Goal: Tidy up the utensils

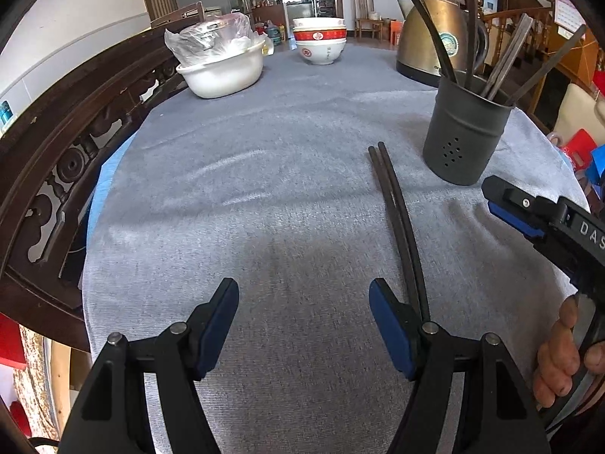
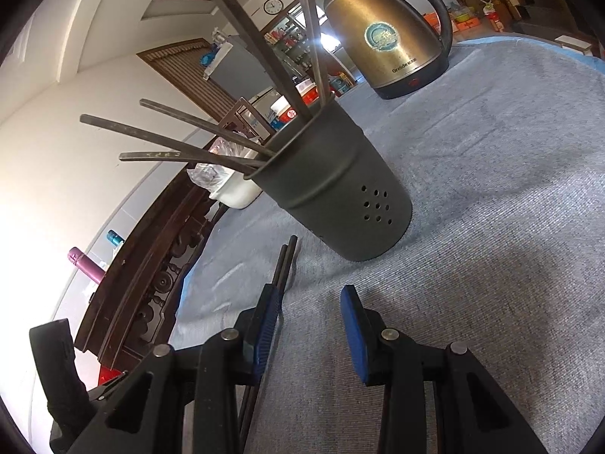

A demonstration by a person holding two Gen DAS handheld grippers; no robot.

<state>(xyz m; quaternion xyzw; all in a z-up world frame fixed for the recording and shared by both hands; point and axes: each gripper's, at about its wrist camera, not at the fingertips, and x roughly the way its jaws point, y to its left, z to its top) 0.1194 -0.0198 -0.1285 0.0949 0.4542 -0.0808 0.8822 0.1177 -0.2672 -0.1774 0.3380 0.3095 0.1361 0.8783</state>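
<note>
My left claw (image 1: 304,325) is hovering wide and empty over the grey cloth on the table (image 1: 234,196), its right finger sitting just beside the near end of the pair of chopsticks (image 1: 397,212), which are lying flat and pointing towards the holder (image 1: 463,140). I am judging that I am lining up on this pair, the last loose one I can see. The holder is standing upright near the chopsticks' far tips, with other chopsticks leaning in it. My right claw (image 1: 506,204) is waiting beside the holder.

From the right wrist, my right claw (image 2: 312,325) is standing partly open, gripping nothing; the chopsticks (image 2: 285,261) are passing just outside its left finger. The holder (image 2: 340,196) is close ahead, probably so I can steady it. The kettle (image 2: 393,38) is standing behind.
</note>
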